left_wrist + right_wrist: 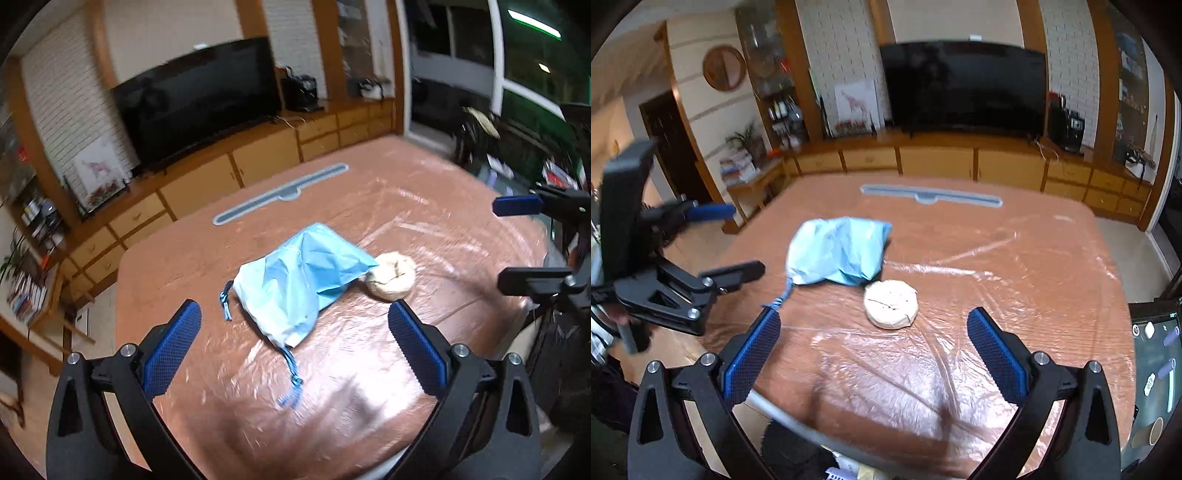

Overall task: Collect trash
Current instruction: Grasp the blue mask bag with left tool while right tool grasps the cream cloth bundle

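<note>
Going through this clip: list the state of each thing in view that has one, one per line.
Left claw: open, empty, above the table.
Right claw: open, empty, above the table.
Blue drawstring bag: lying crumpled on the table, drawstrings loose.
Round beige wad: resting on the table beside the bag; contact unclear.
Table: covered with clear plastic film.
TV: screen dark.
</note>
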Demonstrator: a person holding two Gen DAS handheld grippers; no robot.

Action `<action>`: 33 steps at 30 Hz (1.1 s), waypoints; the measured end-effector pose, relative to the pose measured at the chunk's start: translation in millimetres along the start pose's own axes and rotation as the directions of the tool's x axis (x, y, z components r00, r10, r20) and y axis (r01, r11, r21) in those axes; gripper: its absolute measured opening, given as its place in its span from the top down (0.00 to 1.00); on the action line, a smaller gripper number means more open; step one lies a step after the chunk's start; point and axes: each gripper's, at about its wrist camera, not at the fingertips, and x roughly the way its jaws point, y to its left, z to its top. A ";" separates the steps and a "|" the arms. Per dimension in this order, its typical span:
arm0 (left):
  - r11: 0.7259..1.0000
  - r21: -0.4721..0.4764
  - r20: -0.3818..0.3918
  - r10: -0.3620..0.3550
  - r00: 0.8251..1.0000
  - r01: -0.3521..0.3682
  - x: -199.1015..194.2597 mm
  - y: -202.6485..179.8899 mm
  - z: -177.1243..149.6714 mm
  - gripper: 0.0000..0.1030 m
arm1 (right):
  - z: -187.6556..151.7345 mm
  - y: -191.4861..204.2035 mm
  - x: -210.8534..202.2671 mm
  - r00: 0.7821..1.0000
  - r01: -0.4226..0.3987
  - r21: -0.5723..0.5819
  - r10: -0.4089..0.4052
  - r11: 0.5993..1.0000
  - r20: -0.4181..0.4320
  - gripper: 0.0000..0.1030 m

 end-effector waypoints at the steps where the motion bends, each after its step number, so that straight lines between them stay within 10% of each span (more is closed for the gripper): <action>1: 1.000 0.009 -0.013 -0.011 1.000 0.011 4.9 1.0 1.2 0.02 | -0.2 -1.2 11.9 1.000 0.009 0.003 -0.009 1.000 -0.023 0.04; 10: 0.970 0.113 -0.142 -0.197 0.970 0.214 67.0 9.3 14.0 0.02 | -5.2 -5.2 84.0 0.979 0.069 -0.019 -0.071 0.997 -0.191 0.04; 33: 0.919 0.194 -0.276 -0.286 0.918 0.344 146.6 19.1 38.2 0.04 | 5.7 0.7 127.6 0.966 0.090 -0.014 -0.091 0.996 -0.242 0.16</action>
